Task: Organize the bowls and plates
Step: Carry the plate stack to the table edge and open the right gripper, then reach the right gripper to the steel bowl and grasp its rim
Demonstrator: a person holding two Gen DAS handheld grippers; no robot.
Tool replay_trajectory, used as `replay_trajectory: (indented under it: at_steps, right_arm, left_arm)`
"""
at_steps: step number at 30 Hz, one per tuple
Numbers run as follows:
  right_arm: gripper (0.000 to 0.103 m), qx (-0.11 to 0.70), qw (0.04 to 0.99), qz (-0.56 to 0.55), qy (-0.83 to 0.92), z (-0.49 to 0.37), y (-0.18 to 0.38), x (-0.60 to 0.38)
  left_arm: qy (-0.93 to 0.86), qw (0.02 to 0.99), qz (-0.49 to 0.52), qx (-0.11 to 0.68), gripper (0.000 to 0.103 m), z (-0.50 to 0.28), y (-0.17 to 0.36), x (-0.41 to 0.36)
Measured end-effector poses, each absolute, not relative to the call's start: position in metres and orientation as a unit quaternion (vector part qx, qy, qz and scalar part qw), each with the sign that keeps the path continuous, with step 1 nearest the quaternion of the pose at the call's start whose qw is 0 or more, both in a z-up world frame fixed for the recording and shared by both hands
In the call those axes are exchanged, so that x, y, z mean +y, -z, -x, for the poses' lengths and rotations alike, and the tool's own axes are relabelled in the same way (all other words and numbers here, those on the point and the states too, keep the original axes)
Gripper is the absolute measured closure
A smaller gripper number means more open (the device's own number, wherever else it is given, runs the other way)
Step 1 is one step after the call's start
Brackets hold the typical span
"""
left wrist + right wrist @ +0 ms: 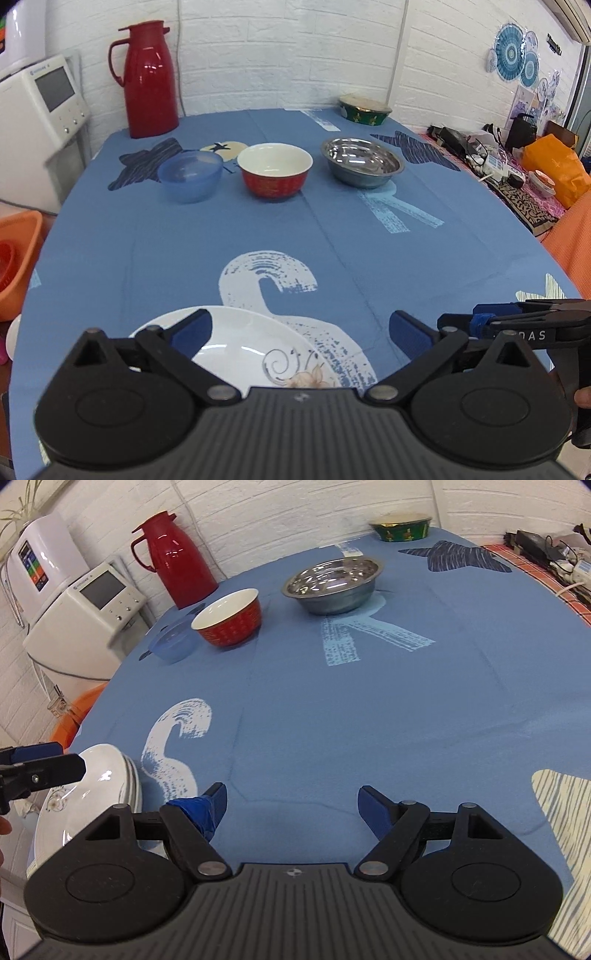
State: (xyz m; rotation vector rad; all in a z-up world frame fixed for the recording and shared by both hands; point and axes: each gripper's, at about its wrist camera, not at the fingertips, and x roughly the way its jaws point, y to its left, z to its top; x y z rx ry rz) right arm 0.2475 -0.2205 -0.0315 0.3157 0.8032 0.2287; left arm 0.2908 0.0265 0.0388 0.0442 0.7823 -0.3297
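Blue printed cloth covers the worktop; white brick wall behind.

Left wrist view: red thermos at 11 o'clock. Row of empty bowls at 12: blue plastic bowl, red bowl, steel bowl; green bowl beyond. White plate at 6, under the left gripper, jaws apart.

Right wrist view: right gripper, jaws apart over bare cloth; stacked plates at the 8 o'clock worktop edge; open cloth at centre.

black tongs, blue pads; orange sleeve
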Motion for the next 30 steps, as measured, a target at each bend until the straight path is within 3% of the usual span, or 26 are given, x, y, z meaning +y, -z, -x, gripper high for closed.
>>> replay_trajectory:
  at_steps: [11,19,25,30]
  right_arm:
    - [0.038,0.375,0.913,-0.139,-0.079,-0.319,0.019,-0.265]
    - [0.038,0.344,0.937,-0.046,-0.022,-0.443,-0.020,-0.269]
    - [0.038,0.410,0.912,0.004,0.017,-0.530,-0.002,-0.255]
    - [0.039,0.467,0.881,0.067,0.036,-0.551,0.017,-0.242]
  left_arm:
    - [0.183,0.887,-0.020,0.424,0.002,-0.355,-0.034,-0.019]
    - [0.181,0.874,0.003,0.452,0.002,-0.376,-0.020,-0.004]
    - [0.157,0.871,0.020,0.464,0.002,-0.399,-0.016,0.017]
    - [0.162,0.875,0.031,0.454,0.002,-0.398,-0.017,0.026]
